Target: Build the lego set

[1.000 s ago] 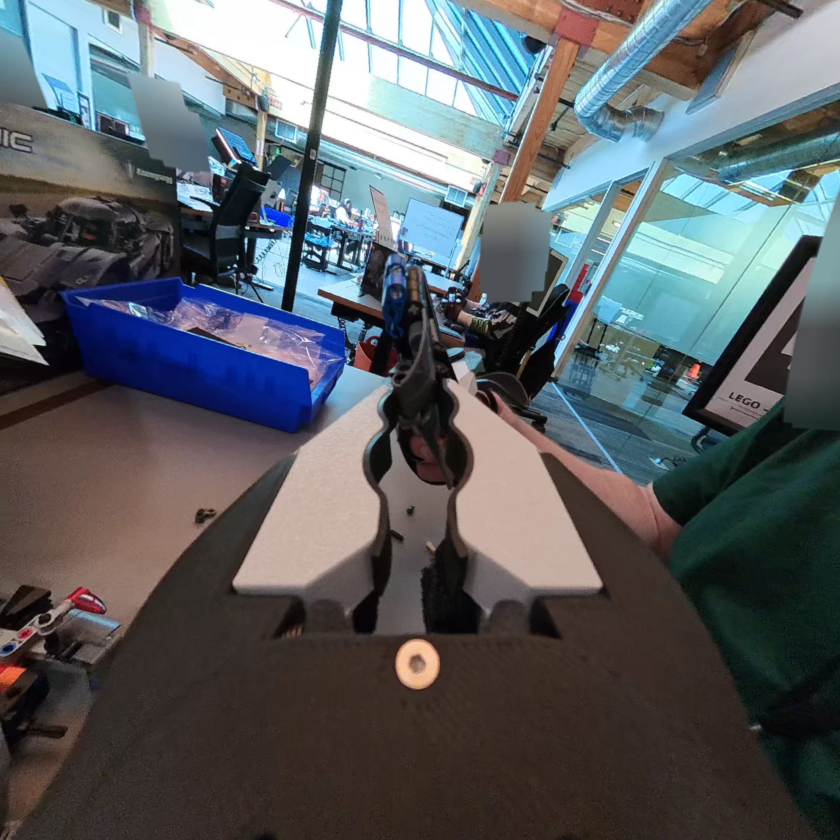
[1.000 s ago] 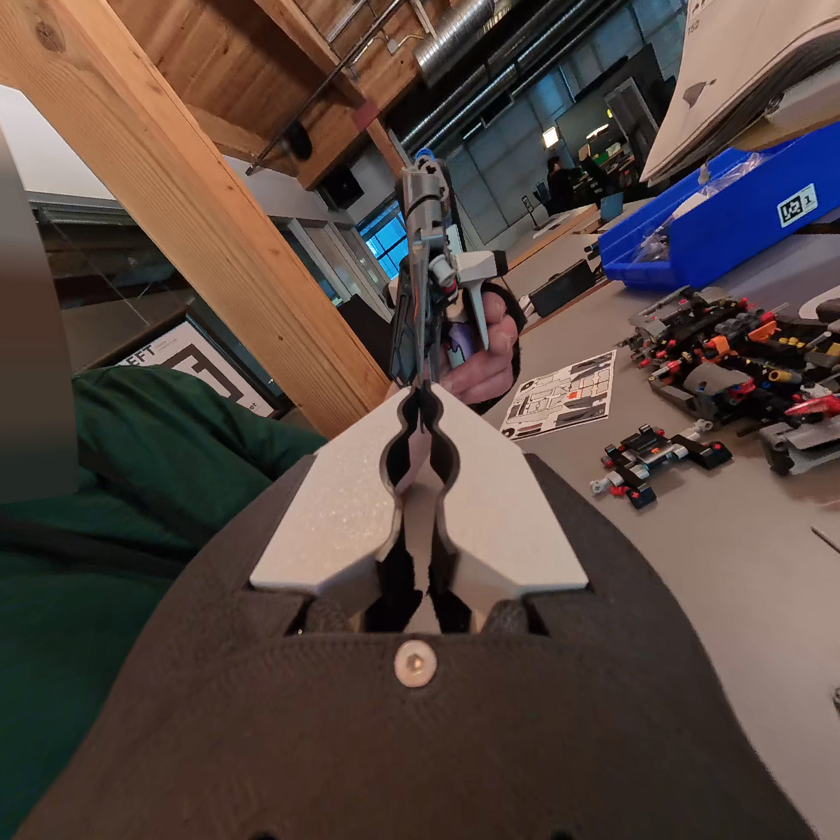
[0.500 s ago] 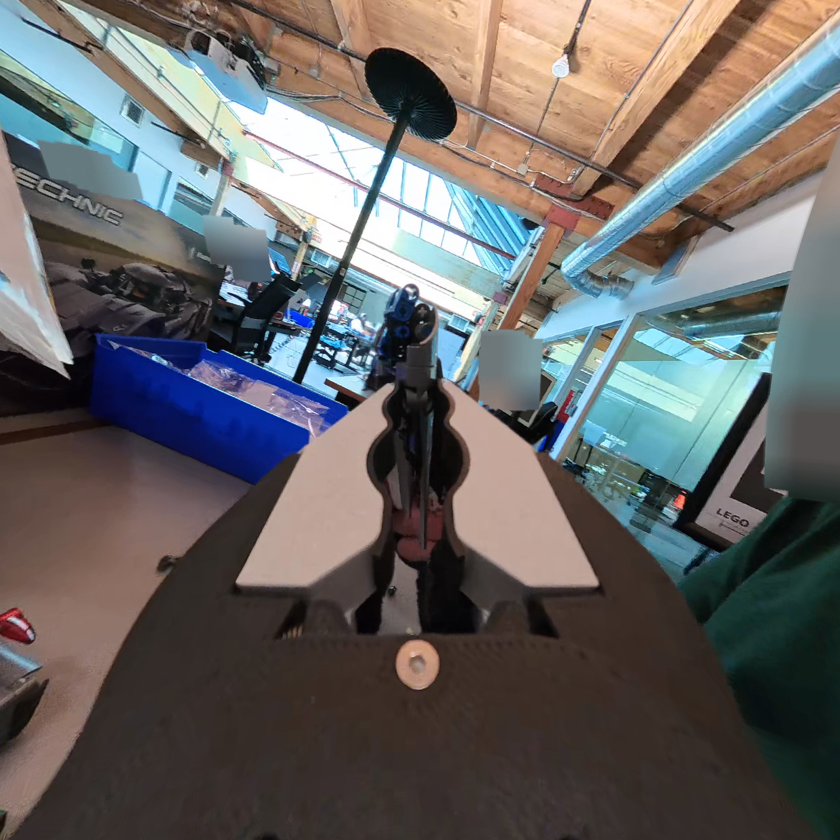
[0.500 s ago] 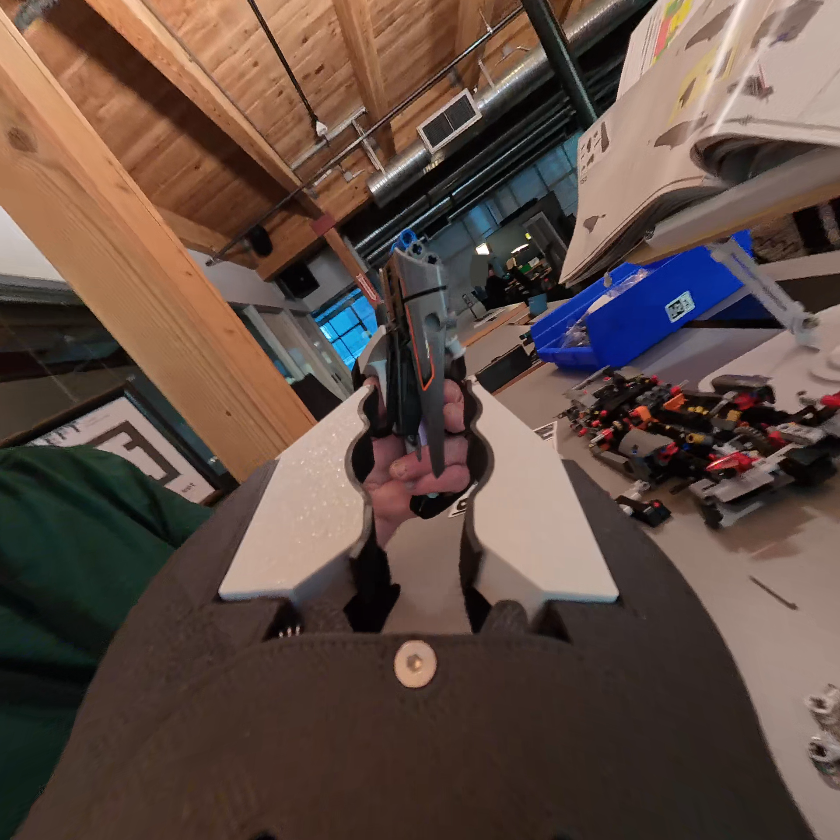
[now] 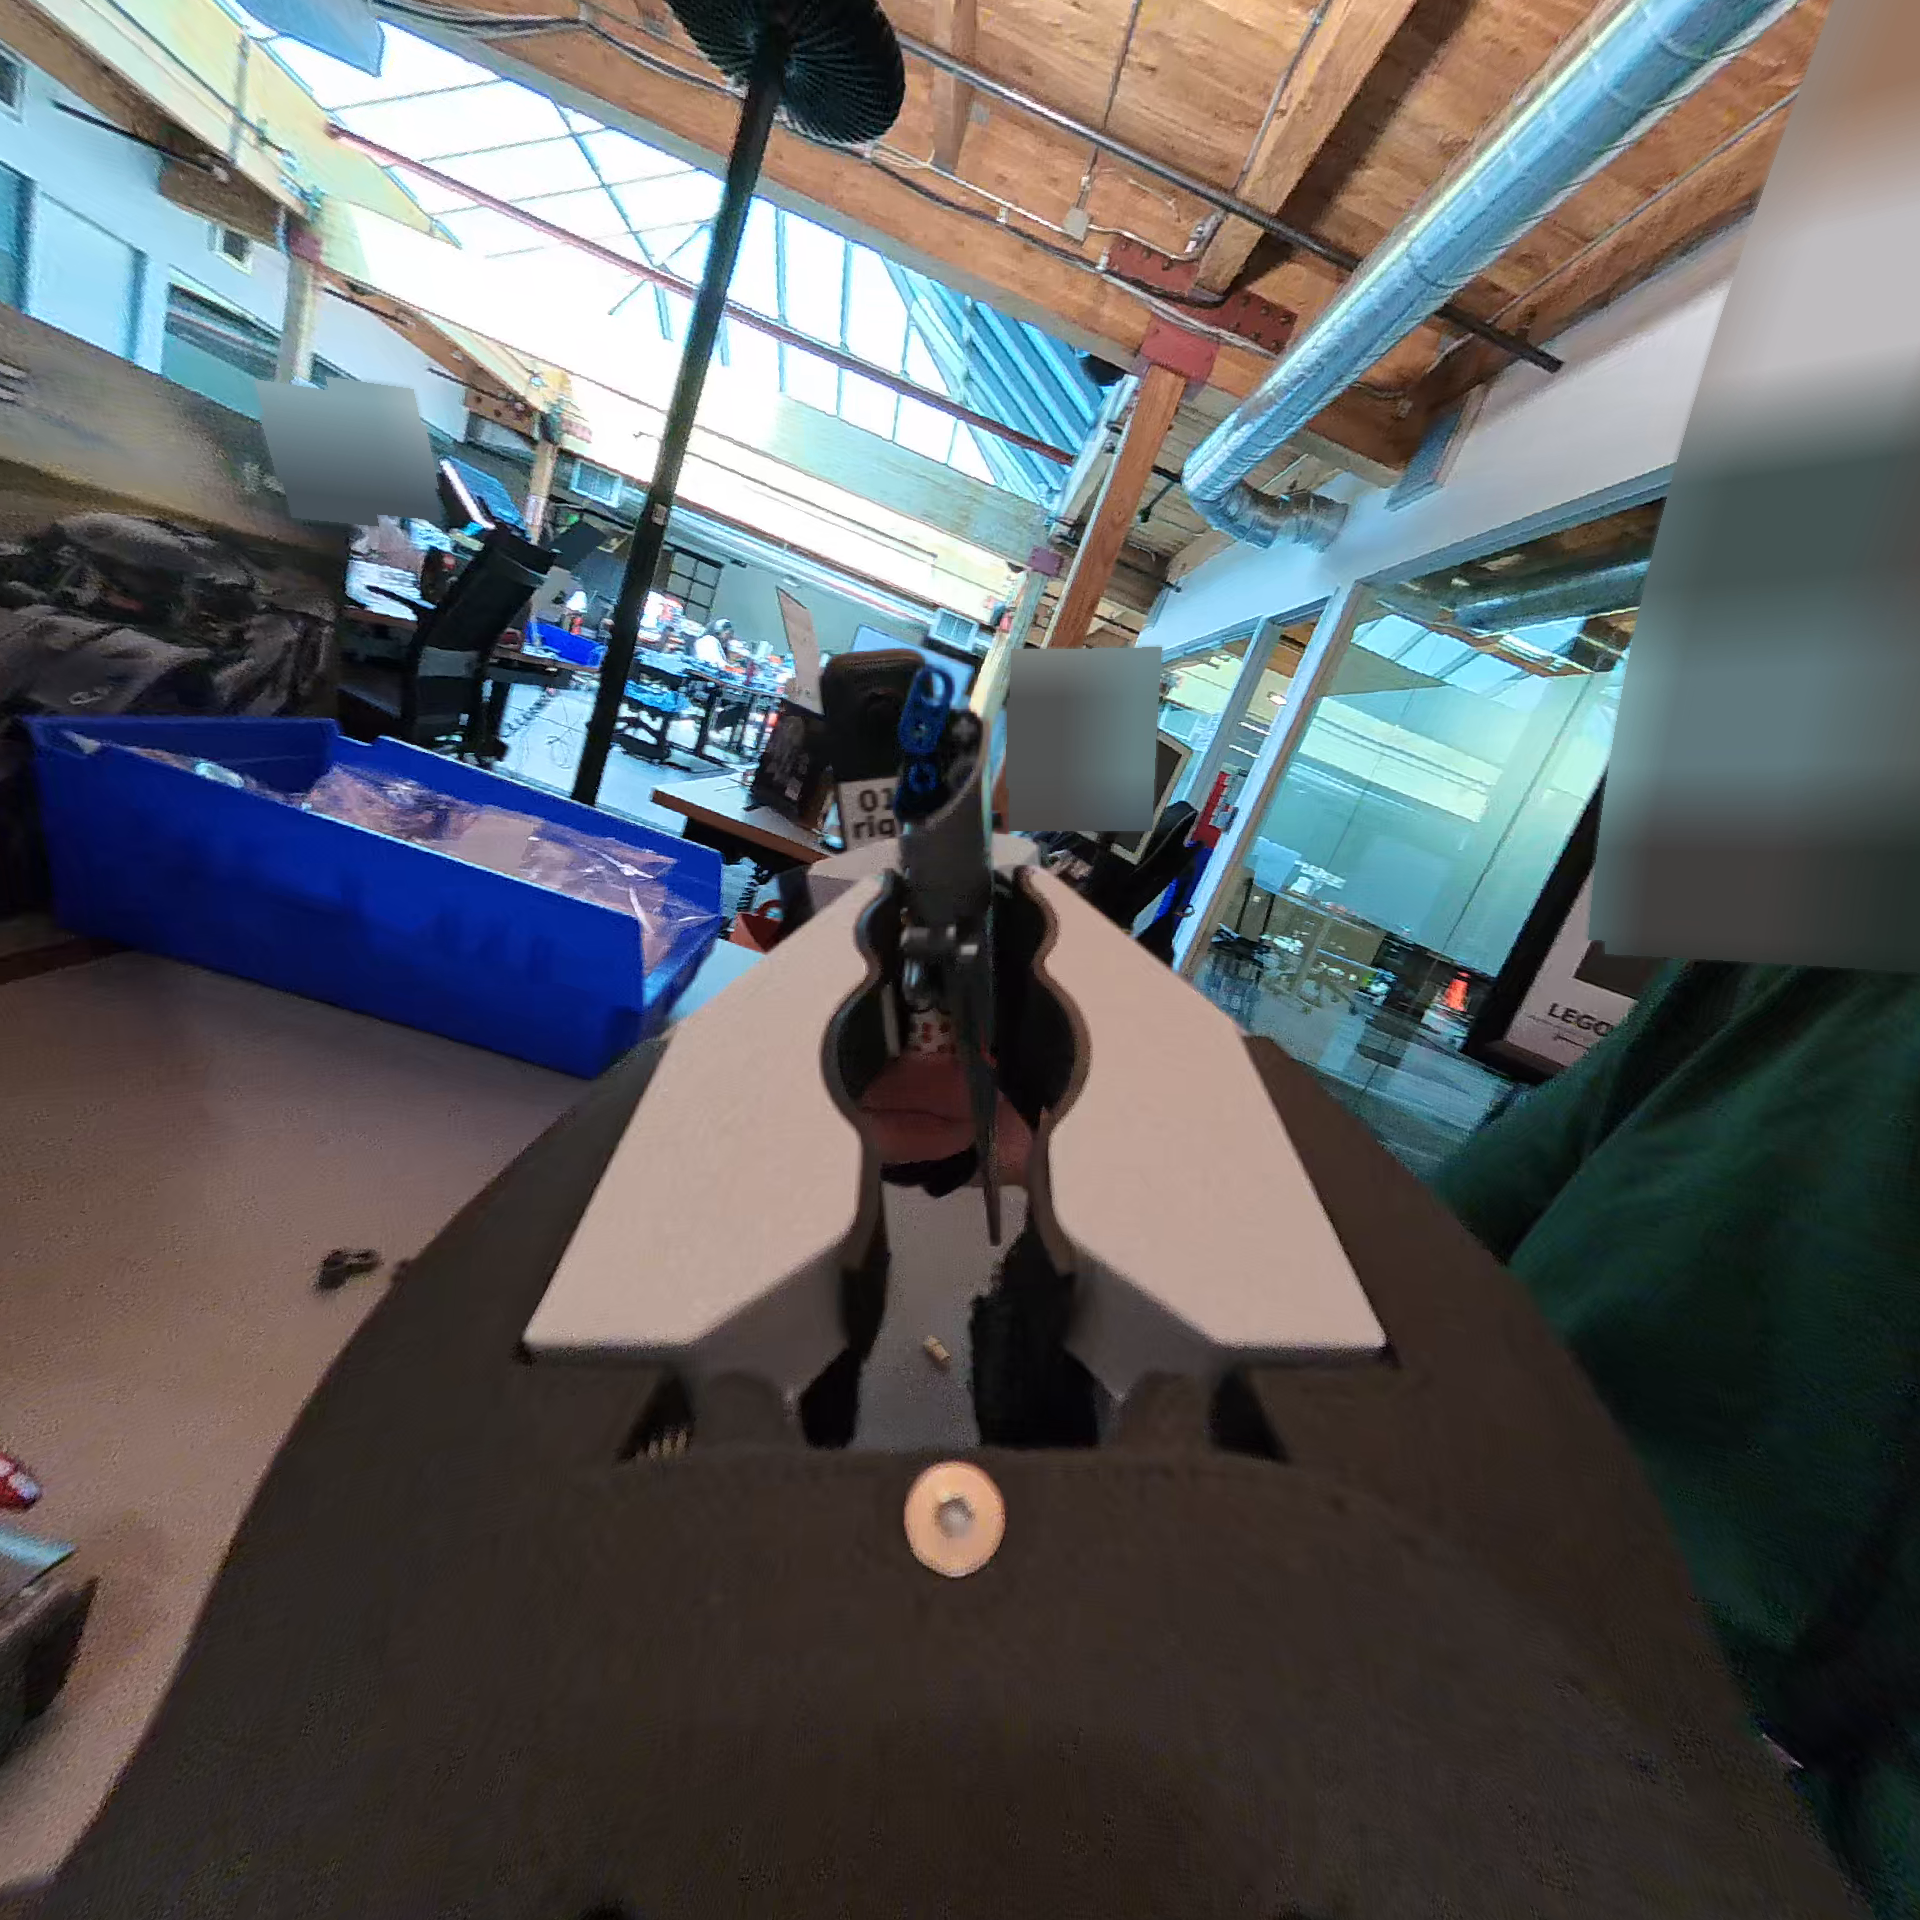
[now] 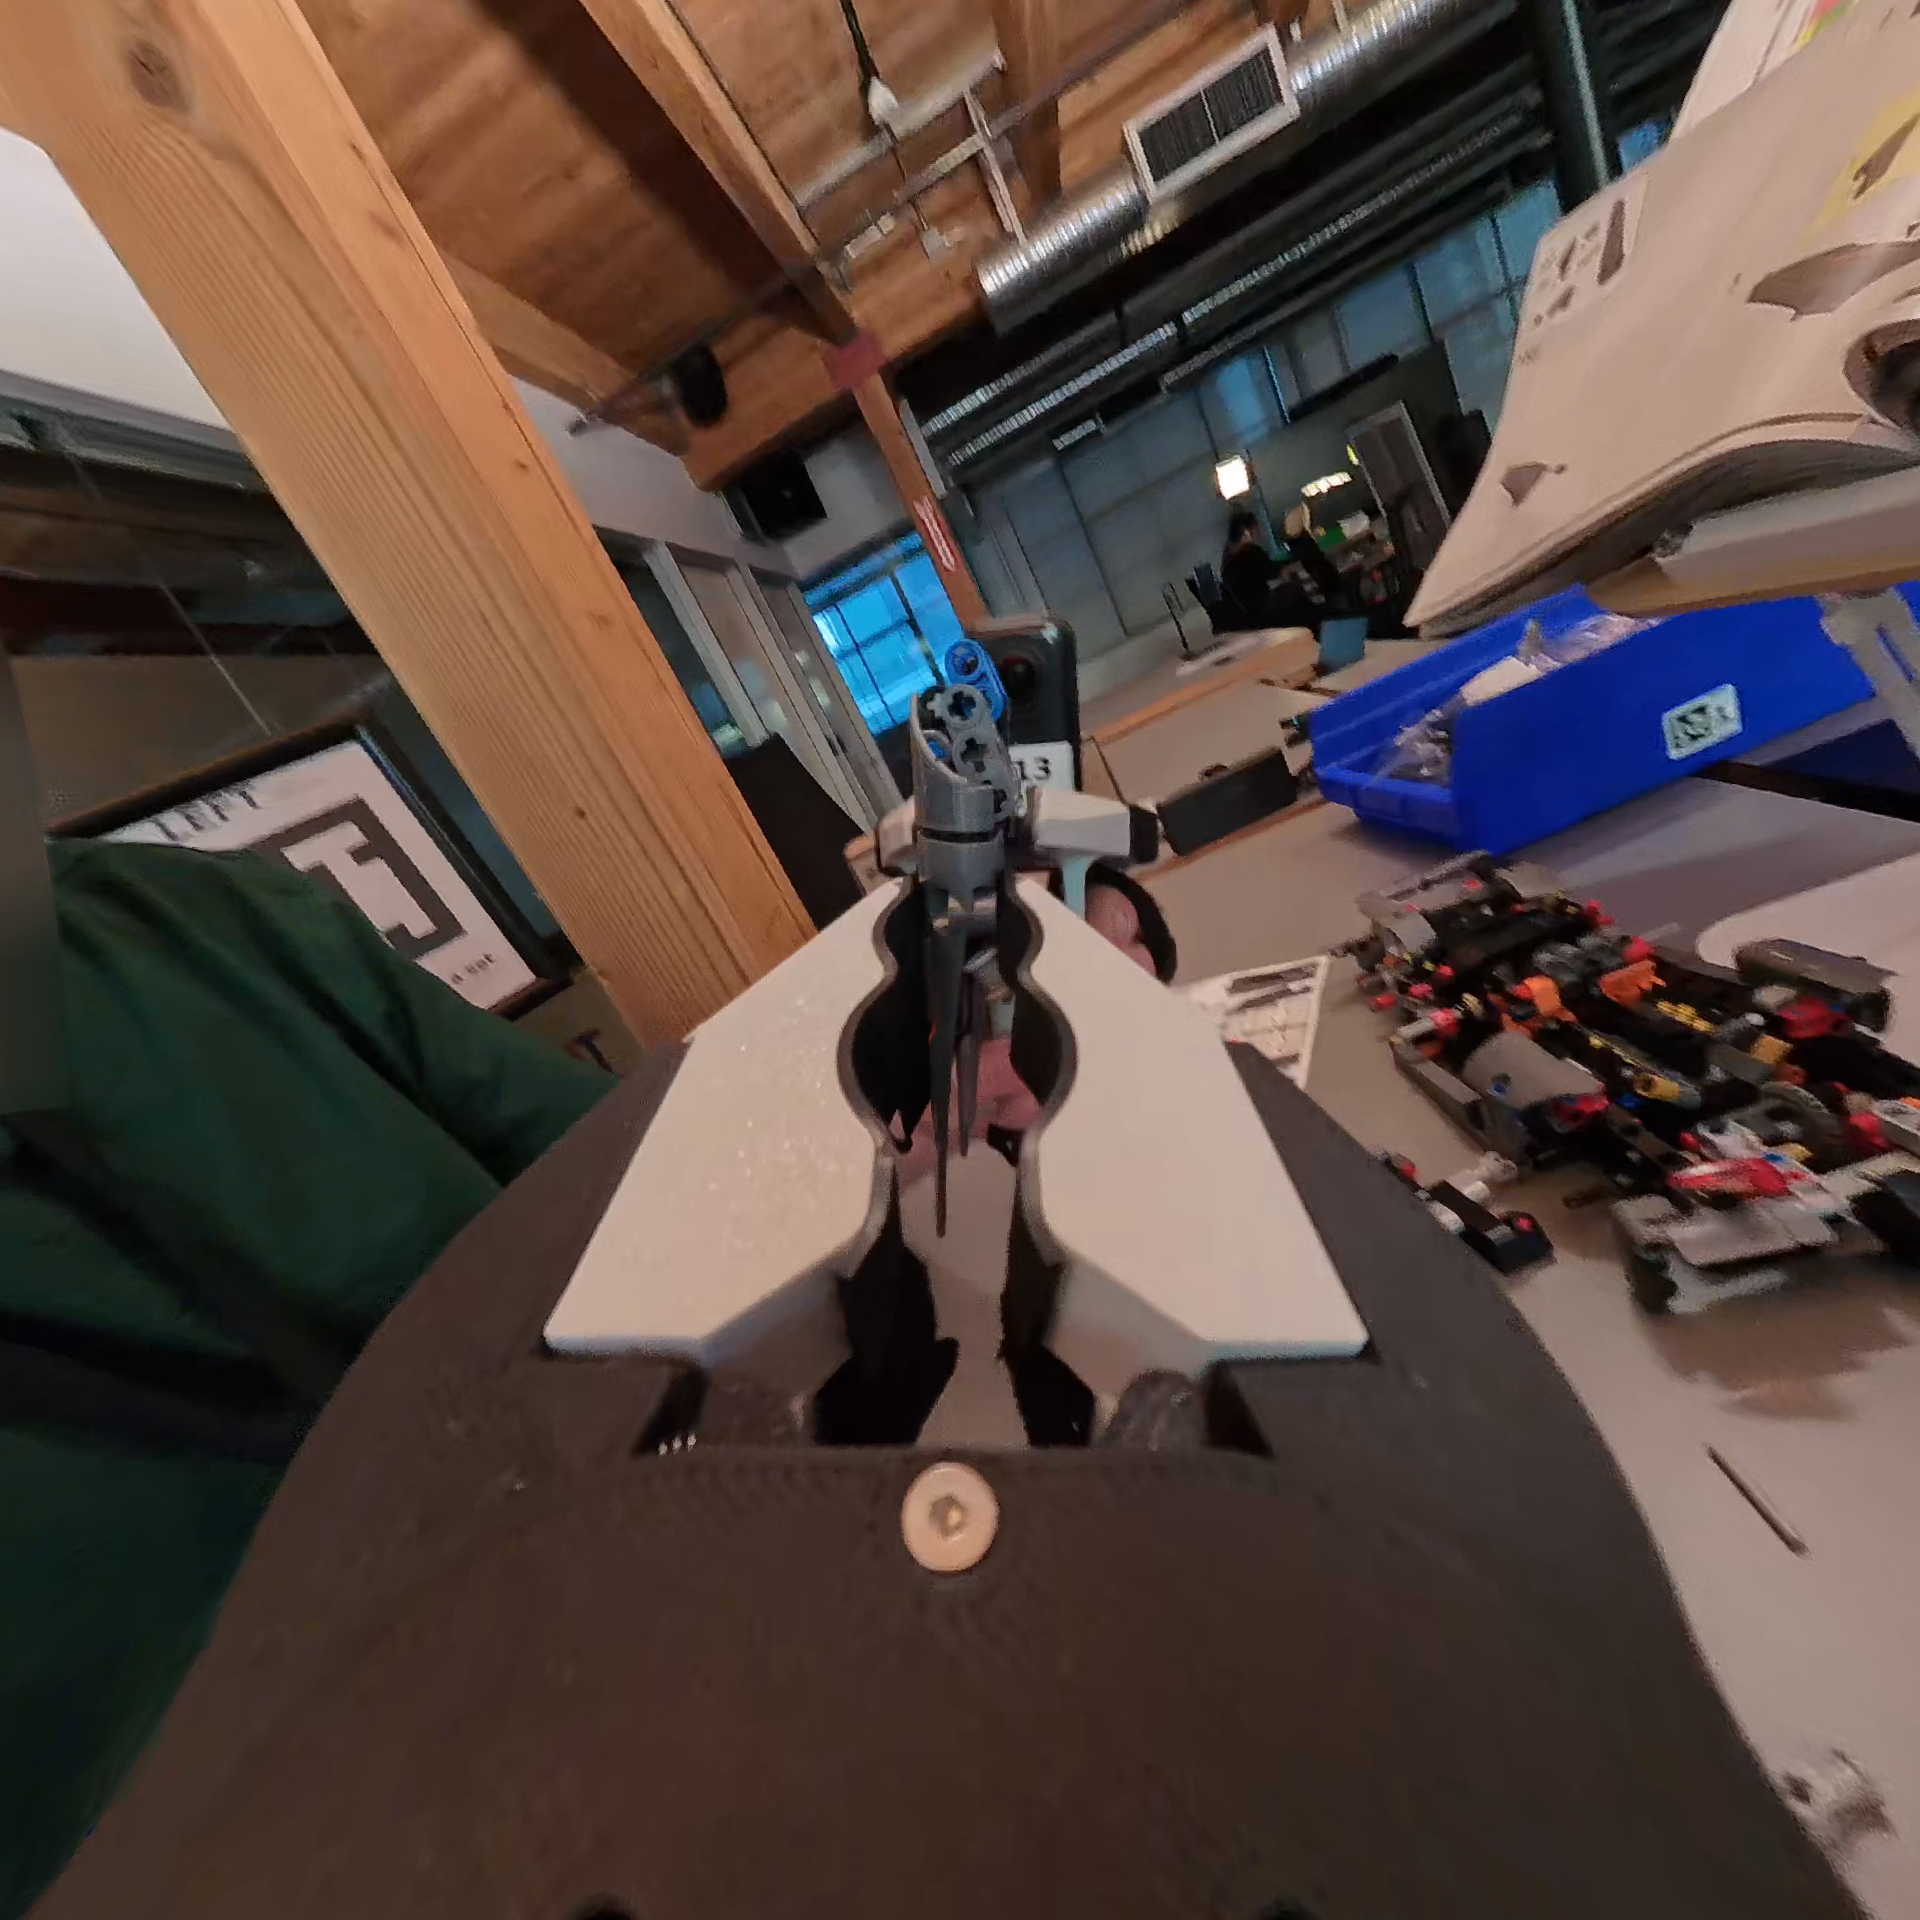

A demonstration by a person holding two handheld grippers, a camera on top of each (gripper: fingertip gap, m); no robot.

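A slim grey and dark lego piece (image 5: 940, 842) with a blue connector on top stands upright in the air between my two grippers, which face each other. My left gripper (image 5: 954, 883) is shut on it near the fingertips. The same piece (image 6: 961, 821) shows in the right wrist view, and its dark panel runs down between the fingers. My right gripper (image 6: 958, 891) has its jaws narrowed around it. The left gripper's white fingers (image 6: 1086, 831) show just behind the piece. A hand shows through both gaps.
A partly built lego car (image 6: 1621, 1060) and a small subassembly (image 6: 1486, 1216) lie on the grey table (image 6: 1714, 1455), beside a printed sheet (image 6: 1262, 1008). A blue bin (image 5: 364, 935) holds plastic bags. An open booklet (image 6: 1714, 364) stands above. A small black part (image 5: 343, 1265) lies loose. The grippers are tip to tip, or close to it.
My right gripper opened wide half a second ago and has narrowed around the piece again. My left gripper kept its hold. Both views tilted up, then came partly back down.
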